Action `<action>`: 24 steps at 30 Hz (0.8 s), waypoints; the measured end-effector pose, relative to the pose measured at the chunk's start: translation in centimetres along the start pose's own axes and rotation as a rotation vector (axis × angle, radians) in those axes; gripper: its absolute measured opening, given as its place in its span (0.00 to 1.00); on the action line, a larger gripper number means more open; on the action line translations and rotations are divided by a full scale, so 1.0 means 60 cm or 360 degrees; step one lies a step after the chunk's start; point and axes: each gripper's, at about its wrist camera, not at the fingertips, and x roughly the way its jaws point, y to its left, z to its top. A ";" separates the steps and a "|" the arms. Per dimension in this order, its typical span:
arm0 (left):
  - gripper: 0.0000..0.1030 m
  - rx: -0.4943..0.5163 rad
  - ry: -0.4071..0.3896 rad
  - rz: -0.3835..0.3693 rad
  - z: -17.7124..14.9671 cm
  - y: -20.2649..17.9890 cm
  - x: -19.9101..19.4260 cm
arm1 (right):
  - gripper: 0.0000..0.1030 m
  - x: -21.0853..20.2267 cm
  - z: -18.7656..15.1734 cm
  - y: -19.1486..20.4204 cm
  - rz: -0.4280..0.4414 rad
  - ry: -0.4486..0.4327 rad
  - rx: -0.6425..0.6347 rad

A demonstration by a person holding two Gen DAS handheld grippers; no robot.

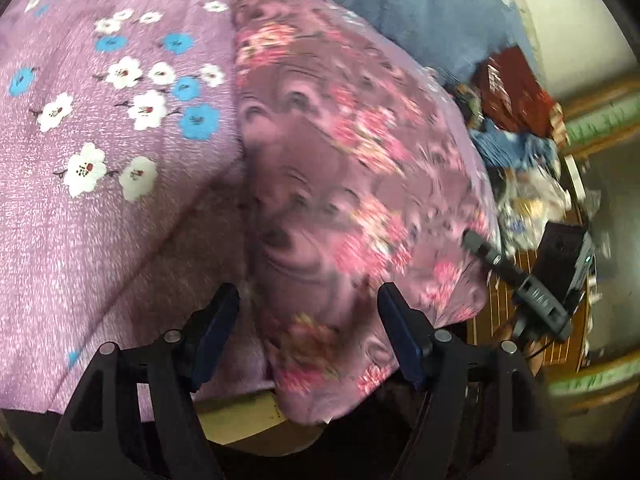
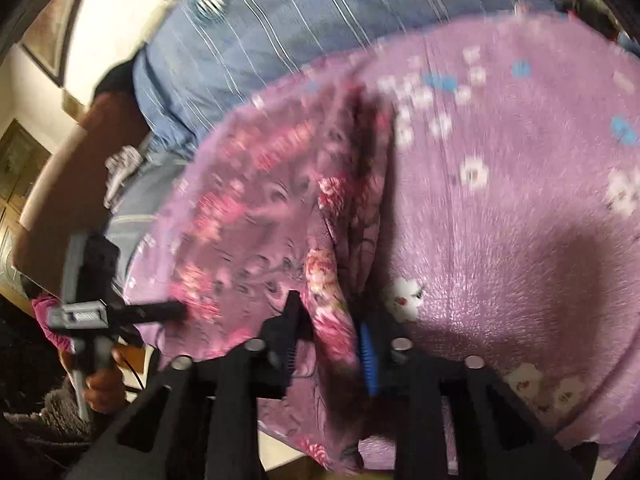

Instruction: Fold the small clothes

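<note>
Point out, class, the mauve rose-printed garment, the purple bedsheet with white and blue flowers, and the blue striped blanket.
Mauve rose-printed garment (image 1: 340, 184): left wrist view, middle of the cloth.
Purple bedsheet with white and blue flowers (image 1: 100, 216): left wrist view, bare patch below the flowers.
Blue striped blanket (image 2: 320, 20): right wrist view, its middle.

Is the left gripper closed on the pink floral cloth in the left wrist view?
No, the left gripper stands open, its fingers wide apart above the pink floral cloth without pinching it.
</note>
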 end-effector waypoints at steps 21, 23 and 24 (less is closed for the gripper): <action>0.70 0.0296 0.0086 0.0178 -0.046 -0.040 0.029 | 0.04 -0.014 -0.074 -0.021 -0.0060 0.0232 0.0083; 0.70 0.0275 0.0087 0.0181 -0.045 -0.031 0.031 | 0.03 -0.040 -0.056 -0.008 -0.0109 0.0134 0.0013; 0.70 0.0259 0.0085 0.0164 -0.048 -0.018 0.029 | 0.03 -0.041 -0.051 -0.008 -0.0126 0.0151 -0.0012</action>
